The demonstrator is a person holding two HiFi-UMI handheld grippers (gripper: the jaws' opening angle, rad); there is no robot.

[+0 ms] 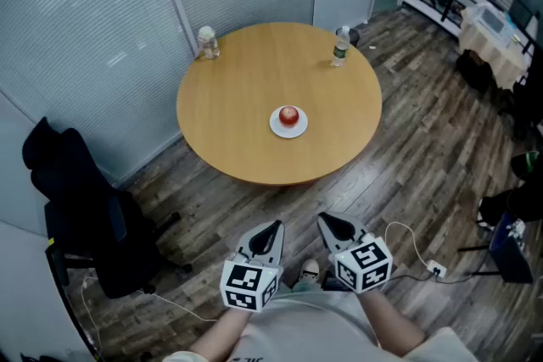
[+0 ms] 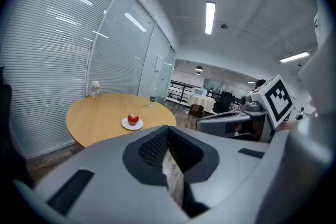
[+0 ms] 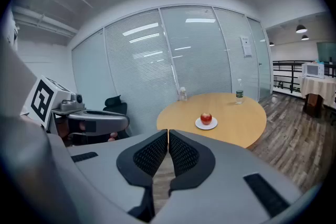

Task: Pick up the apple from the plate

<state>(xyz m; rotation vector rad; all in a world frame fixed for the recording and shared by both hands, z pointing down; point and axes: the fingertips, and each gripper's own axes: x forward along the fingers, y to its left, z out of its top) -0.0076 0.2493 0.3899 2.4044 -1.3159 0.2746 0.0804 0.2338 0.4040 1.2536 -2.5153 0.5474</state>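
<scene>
1. Head view: the apple (image 1: 289, 114) is round and red. It sits in the middle of a small white plate (image 1: 277, 129) on the round wooden desk (image 1: 229, 97).
   - You hold the left gripper (image 1: 273, 226) and right gripper (image 1: 326, 220) side by side over the plank floor (image 1: 407, 157), short of the desk's near edge.
   - The apple lies ahead of both pairs of jaws and well apart from them, roughly between their two lines.
   - Past the apple, at the far rim, a clear bottle (image 1: 207, 42) stands on the left jaws' side. A green-labelled bottle (image 1: 340, 47) stands on the right jaws' side.
   - A black chair (image 1: 85, 208) stands well off to the left of the left jaws.
   - Only floor and bare desk top lie between the jaws and the plate.

2. Left gripper view: your left jaws are closed tip to tip and grip nothing, with a sliver of floor showing behind the tips.
   - The apple (image 2: 133, 119) on its plate is far ahead, to the left of the tips.
   - The right gripper (image 2: 226, 124) is just beside, to the right.

3. Right gripper view: your right jaws are closed, pads meeting, and they are empty.
   - The apple (image 3: 206, 118) is well ahead, slightly right of the tips.
   - Both bottles stand beyond the apple.
   - The left gripper (image 3: 100, 120) is level at the left, with the chair behind it.
</scene>
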